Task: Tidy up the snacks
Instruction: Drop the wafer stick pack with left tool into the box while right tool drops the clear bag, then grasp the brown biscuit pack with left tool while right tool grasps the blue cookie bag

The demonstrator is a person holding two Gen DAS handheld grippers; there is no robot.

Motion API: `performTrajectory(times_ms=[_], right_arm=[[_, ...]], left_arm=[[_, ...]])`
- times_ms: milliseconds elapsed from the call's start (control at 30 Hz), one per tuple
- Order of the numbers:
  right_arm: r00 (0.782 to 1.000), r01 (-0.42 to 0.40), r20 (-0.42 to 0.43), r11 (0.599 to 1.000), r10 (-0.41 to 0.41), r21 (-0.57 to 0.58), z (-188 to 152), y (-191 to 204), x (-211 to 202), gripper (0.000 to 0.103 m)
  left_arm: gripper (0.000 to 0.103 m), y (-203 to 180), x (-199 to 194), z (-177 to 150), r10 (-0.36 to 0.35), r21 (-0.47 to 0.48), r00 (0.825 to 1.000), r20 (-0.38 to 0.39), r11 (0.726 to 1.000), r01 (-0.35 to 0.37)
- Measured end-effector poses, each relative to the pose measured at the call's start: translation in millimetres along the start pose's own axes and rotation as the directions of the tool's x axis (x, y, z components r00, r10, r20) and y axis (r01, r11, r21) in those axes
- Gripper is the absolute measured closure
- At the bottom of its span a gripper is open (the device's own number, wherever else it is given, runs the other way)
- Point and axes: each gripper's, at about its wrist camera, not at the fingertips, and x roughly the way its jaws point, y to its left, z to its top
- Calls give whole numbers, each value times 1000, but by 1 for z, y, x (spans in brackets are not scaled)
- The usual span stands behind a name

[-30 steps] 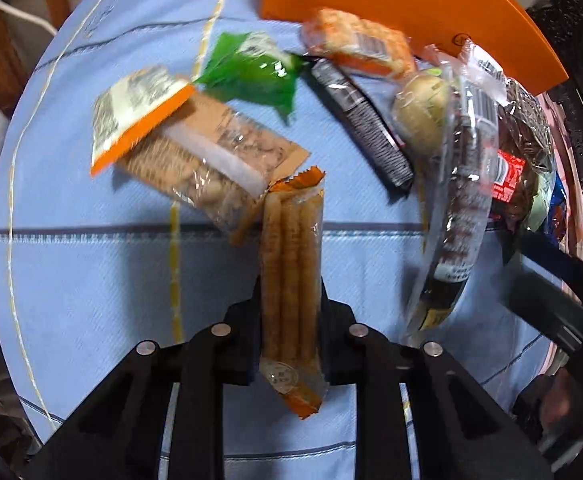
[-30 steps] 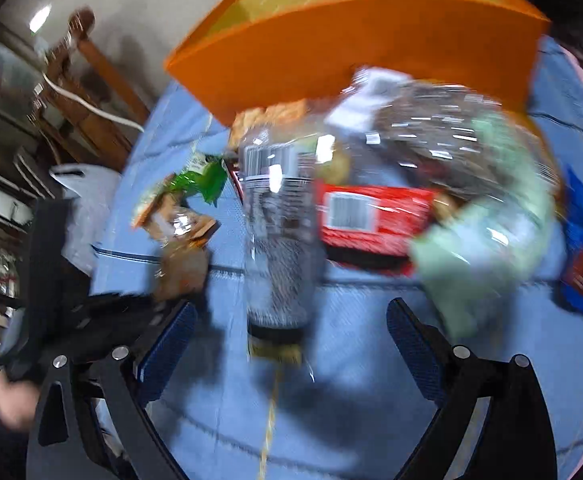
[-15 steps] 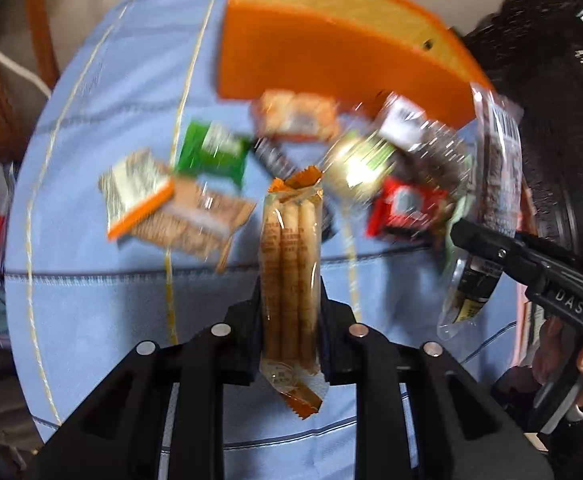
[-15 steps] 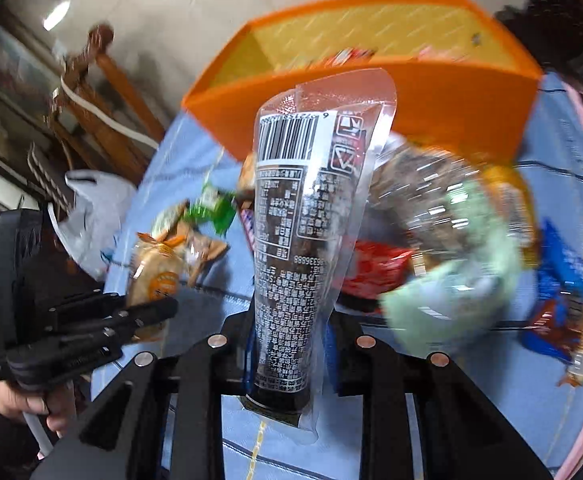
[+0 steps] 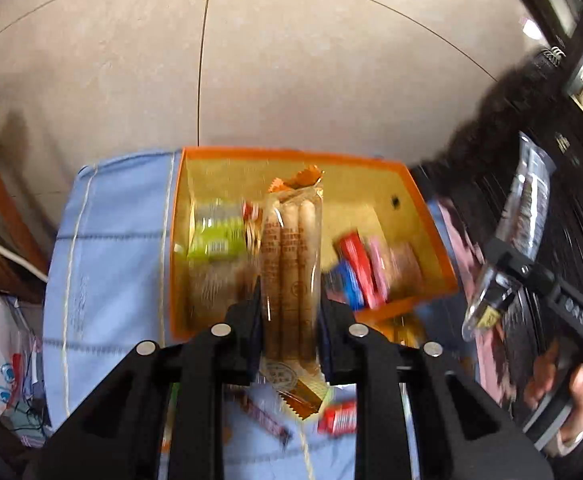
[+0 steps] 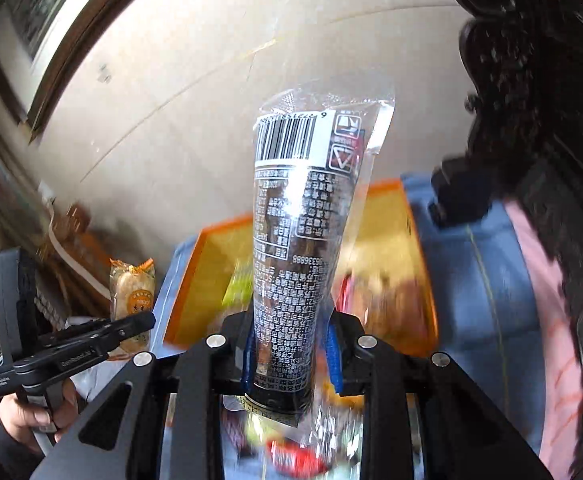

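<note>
Left tool [image 5: 289,316] is gripping wafer-stick packet [image 5: 291,256], center frame; right tool [image 6: 291,350] is clamping dark barcoded packet [image 6: 295,248] (orange bin [image 5: 427,216] behind both).

- Left gripper [image 5: 289,316], pointing steeply down, jaws clamped on a wafer-stick packet [image 5: 291,264].
- Right gripper [image 6: 291,344], angled down, jaws clamped on a dark packet [image 6: 291,248].

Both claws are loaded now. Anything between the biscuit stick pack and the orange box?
Nothing visible. The biscuit stick pack in the left claw hangs over the open-topped orange box, with only snacks lying inside.
</note>
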Motion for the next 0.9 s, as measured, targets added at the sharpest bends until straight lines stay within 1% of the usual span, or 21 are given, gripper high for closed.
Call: performTrajectory(times_ms=[33, 100, 133, 200, 267, 300, 333, 367, 400, 433, 500, 533, 600, 700, 767, 833, 900], right_arm=[[1000, 8, -1, 1000, -8, 13, 9, -4, 12, 76], [1000, 26, -13, 999, -25, 25, 15, -5, 33, 76], [999, 32, -33, 999, -31, 34, 17, -9, 49, 76], [997, 45, -60, 998, -42, 51, 16, -14, 69, 75], [994, 47, -103, 996, -39, 80, 7, -17, 94, 70], [992, 46, -120, 994, -33, 101, 5, -16, 106, 63], [988, 48, -151, 992, -30, 119, -1, -19, 118, 45], [983, 50, -181, 990, -26, 129, -7, -19, 125, 38], [979, 61, -202, 988, -31, 144, -11, -21, 128, 36], [981, 69, -189, 985, -39, 156, -15, -24, 124, 35], [988, 77, -143, 987, -57, 142, -20, -27, 108, 32], [990, 78, -127, 987, -60, 142, -22, -30, 98, 29], [995, 65, -90, 986, -52, 156, -30, -41, 71, 25], [994, 94, -74, 982, -82, 165, -45, -55, 39, 17], [988, 138, -86, 979, -126, 152, -59, -64, 20, 12], [980, 187, -97, 973, -174, 138, -76, -74, 4, 8], [965, 249, -116, 959, -235, 134, -93, -89, -15, 5]], left_arm=[[82, 1, 14, 13, 21, -10, 1000, -8, 1000, -21], [82, 2, 31, 23, 36, -14, 999, -20, 999, -36], [82, 3, 44, 26, 42, -20, 998, -41, 999, -42], [82, 4, 67, 26, 42, -30, 996, -83, 999, -45], [81, 7, 82, 19, 44, -35, 992, -115, 998, -49], [60, 8, 90, 16, 53, -40, 990, -133, 997, -59], [46, 10, 99, 14, 90, -45, 983, -161, 994, -98], [22, 10, 101, 11, 131, -41, 978, -160, 989, -139], [21, 10, 98, 8, 169, -27, 977, -131, 984, -174], [20, 7, 92, 4, 203, 16, 974, -96, 979, -203], [11, 8, 85, 1, 219, 62, 971, -95, 975, -213], [11, 10, 81, -2, 224, 68, 970, -91, 973, -218], [11, 17, 68, -8, 239, 67, 968, -74, 970, -235], [11, 37, 51, -21, 246, 28, 966, -78, 969, -244], [10, 50, 40, -36, 252, -5, 964, -89, 967, -253], [10, 57, 32, -48, 267, -17, 958, -103, 963, -270], [10, 63, 28, -65, 279, -20, 952, -126, 959, -284]])
